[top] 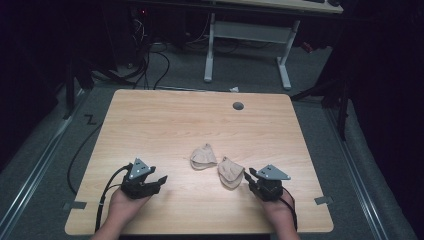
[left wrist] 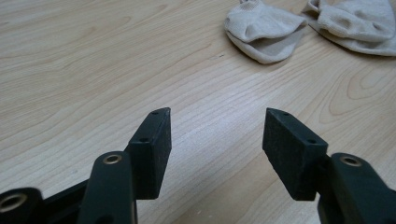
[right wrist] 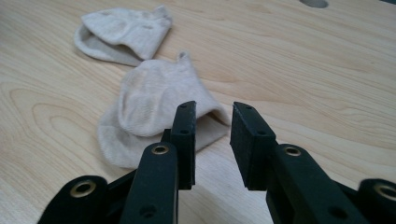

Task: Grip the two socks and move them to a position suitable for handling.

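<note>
Two small beige socks lie near the middle of the wooden table (top: 150, 125): a left sock (top: 203, 156) and a right sock (top: 230, 172), nearly touching. My right gripper (top: 251, 176) rests at the right sock's edge. In the right gripper view, that gripper (right wrist: 214, 112) is open by a narrow gap, with the right sock (right wrist: 149, 105) just ahead of its left jaw and the left sock (right wrist: 123, 32) beyond. My left gripper (top: 161, 180) sits apart from the socks, to their left. It stands wide open (left wrist: 217, 116) over bare wood, with the left sock (left wrist: 261, 30) and right sock (left wrist: 359, 23) farther off.
A round grey grommet (top: 238, 105) sits in the table's far right part, seen also as the grommet (right wrist: 314, 3) in the right gripper view. Beyond the table stands a white desk frame (top: 247, 35), with cables (top: 150, 65) on the floor. Hands hold both grippers at the near edge.
</note>
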A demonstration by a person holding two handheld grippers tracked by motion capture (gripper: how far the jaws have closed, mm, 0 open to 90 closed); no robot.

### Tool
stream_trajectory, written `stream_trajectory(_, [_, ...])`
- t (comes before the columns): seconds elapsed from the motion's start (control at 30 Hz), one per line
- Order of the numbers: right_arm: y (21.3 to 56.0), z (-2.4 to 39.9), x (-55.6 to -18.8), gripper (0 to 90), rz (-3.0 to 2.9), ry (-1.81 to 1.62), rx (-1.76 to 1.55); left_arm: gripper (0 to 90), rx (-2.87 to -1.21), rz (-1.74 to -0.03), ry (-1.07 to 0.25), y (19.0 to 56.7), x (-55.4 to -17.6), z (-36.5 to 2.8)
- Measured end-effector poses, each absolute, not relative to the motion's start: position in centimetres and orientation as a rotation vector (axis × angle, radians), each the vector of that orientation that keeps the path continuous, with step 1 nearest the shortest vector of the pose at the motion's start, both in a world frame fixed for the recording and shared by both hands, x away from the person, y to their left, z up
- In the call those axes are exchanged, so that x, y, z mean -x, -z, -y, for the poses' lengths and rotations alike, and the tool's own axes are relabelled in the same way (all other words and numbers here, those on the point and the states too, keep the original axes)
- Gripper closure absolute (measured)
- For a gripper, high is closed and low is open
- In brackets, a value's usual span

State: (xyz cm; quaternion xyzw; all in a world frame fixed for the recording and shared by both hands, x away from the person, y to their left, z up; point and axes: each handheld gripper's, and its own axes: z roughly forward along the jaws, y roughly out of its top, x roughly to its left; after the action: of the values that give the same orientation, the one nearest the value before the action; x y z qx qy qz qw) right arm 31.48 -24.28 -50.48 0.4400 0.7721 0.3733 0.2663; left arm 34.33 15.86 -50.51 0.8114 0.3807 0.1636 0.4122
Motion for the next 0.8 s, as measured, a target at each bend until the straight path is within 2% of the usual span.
stream_trajectory(0.13, [50.7,23.4,-31.8,76.9,-2.128,-1.007,-1.169,43.5,-2.045,-0.951,-0.404,50.5,-34.1,-16.0])
stream_trajectory(0.17, [50.8,23.1,-32.0,82.4,-2.15,-1.009,-1.168,43.7,-2.046,-0.95,-0.401,50.5,-34.1,-16.1])
stream_trajectory(0.2, [50.8,23.1,-32.0,82.4,-2.15,-1.009,-1.168,43.7,-2.046,-0.95,-0.401,50.5,-34.1,-16.1])
stream_trajectory(0.3, [51.1,22.7,-32.3,90.0,-2.19,-0.991,-1.168,43.7,-2.041,-0.955,-0.405,50.5,-34.2,-16.2])
stream_trajectory(0.8, [52.5,21.8,-32.1,90.0,-2.311,-0.928,-1.148,43.6,-2.063,-0.952,-0.414,50.7,-34.2,-16.2])
